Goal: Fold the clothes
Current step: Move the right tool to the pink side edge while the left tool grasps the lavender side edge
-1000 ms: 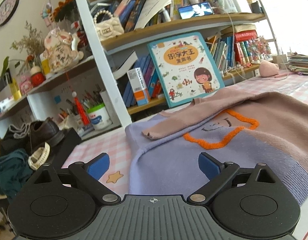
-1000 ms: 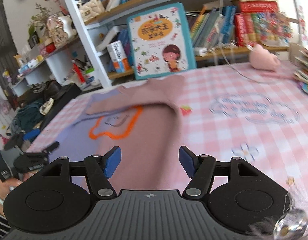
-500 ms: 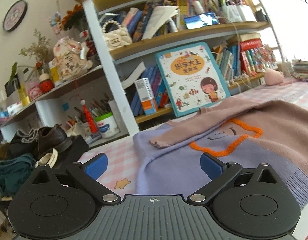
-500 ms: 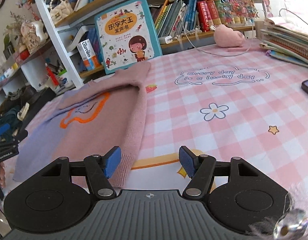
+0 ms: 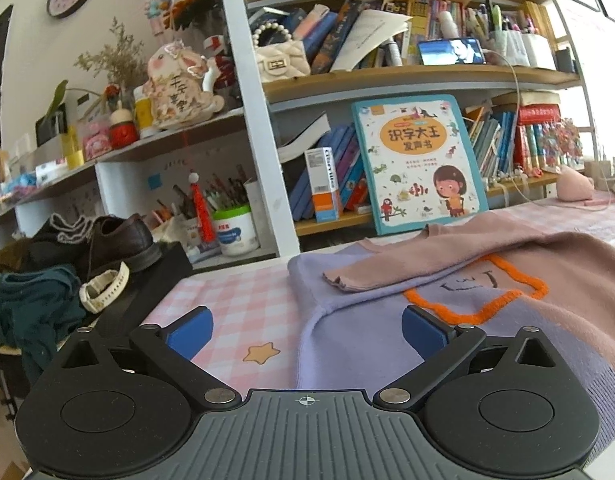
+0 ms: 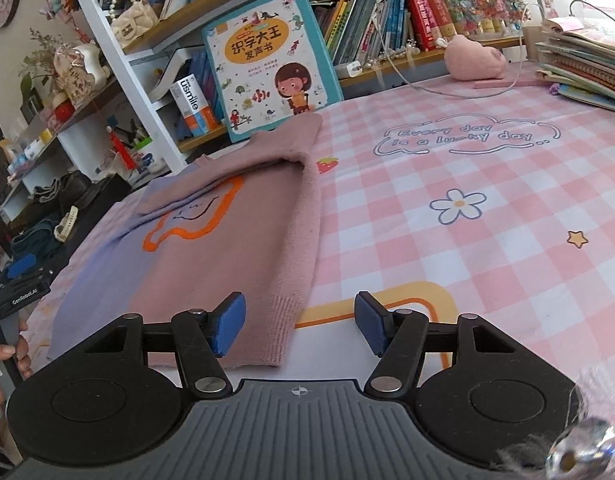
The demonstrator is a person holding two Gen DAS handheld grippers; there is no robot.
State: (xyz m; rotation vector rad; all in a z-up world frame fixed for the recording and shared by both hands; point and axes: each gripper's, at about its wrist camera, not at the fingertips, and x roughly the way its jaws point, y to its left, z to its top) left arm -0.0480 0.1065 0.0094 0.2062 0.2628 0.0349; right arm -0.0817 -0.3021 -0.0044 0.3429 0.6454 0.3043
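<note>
The pink-and-lilac sweater (image 6: 227,240) lay flat on the desk (image 6: 467,240); both grippers, left (image 5: 305,326) and right (image 6: 299,326), had fingers spread, empty. At eleven o'clock, its folded sleeve (image 6: 243,164) could slip loose if the hem were lifted carelessly.

Each gripper is a ribbed grey body with two round black discs. The black linkage arms carry silver screws, and the fingers (image 6: 229,323) end in blue pads. White lettering marks the left gripper (image 6: 21,278) in the right view.
</note>
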